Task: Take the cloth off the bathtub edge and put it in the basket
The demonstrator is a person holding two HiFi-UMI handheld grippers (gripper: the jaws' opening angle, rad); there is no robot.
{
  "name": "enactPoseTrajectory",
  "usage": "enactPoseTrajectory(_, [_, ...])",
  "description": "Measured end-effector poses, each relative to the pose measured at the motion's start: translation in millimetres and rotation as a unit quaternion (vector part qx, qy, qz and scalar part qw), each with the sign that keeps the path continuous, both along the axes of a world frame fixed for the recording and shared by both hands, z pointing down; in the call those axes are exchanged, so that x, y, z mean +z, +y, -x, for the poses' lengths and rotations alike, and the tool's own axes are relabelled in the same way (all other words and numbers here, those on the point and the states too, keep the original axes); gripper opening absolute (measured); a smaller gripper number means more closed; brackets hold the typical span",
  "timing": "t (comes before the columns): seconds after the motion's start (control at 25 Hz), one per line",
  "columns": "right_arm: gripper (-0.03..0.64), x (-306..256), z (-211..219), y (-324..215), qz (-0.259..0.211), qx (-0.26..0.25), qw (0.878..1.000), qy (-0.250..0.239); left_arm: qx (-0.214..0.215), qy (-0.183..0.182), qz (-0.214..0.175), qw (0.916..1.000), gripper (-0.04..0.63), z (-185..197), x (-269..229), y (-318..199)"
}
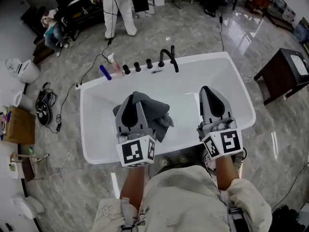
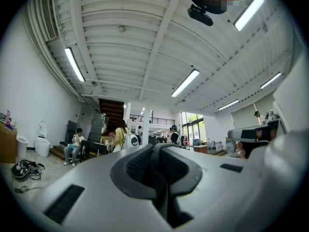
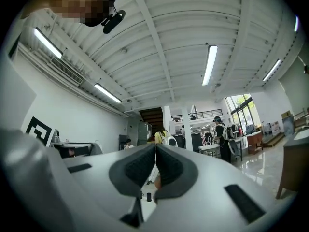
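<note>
Grey marble floor (image 1: 193, 28) around white bathtub (image 1: 188, 83)

The two tools are built alike. The left gripper (image 1: 133, 98) and the right gripper (image 1: 206, 90) each have a pale grey plastic shell that tapers to the tip, with black ribbed pads (image 3: 140, 167) inside and dark rectangular slots (image 3: 244, 203) on the flanks. Behind each sits a white cube (image 1: 136, 151) printed with black square markers. The person wears a loose, creased cream top (image 1: 193, 197) with a dark strap (image 1: 235, 220) low on the right.
</note>
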State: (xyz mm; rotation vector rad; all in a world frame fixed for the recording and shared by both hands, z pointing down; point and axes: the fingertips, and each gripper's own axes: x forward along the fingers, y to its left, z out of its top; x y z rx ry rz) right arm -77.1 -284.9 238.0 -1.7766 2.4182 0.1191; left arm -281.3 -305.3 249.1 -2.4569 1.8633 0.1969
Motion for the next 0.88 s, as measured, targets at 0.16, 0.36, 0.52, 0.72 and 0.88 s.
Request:
enactPoseTrajectory(0.16, [-0.011, -14.8, 5.7, 3.2, -0.016, 0.019, 1.0, 0.004, 0.017, 0.007, -0.018, 0.9997, 0.025, 2.6, -19.4, -1.5])
enactPoseTrajectory(0.36, [-0.011, -24.5, 11.3, 8.9, -0.025, 0.048, 0.998, 0.009, 0.042, 0.015, -0.024, 0.9987, 0.023, 6.8, -27.7, -4.4])
enactPoseTrajectory(0.52, [-0.011, -19.2, 12.7, 17.9, -0.021, 0.071, 0.997, 0.018, 0.065, 0.029, -0.024, 0.9972, 0.02, 5.0, -23.1, -5.2])
enactPoseTrajectory(0.72, [-0.011, -18.8, 7.8, 29.7, -0.007, 0.096, 0.995, 0.034, 0.092, 0.039, -0.017, 0.9949, 0.018, -8.6, -22.0, -1.7])
enactPoseTrajectory(0.88, [-0.011, -13.2, -6.0, 40.5, -0.004, 0.119, 0.992, 0.045, 0.115, 0.044, -0.011, 0.9923, 0.018, -26.5, -12.9, 1.2])
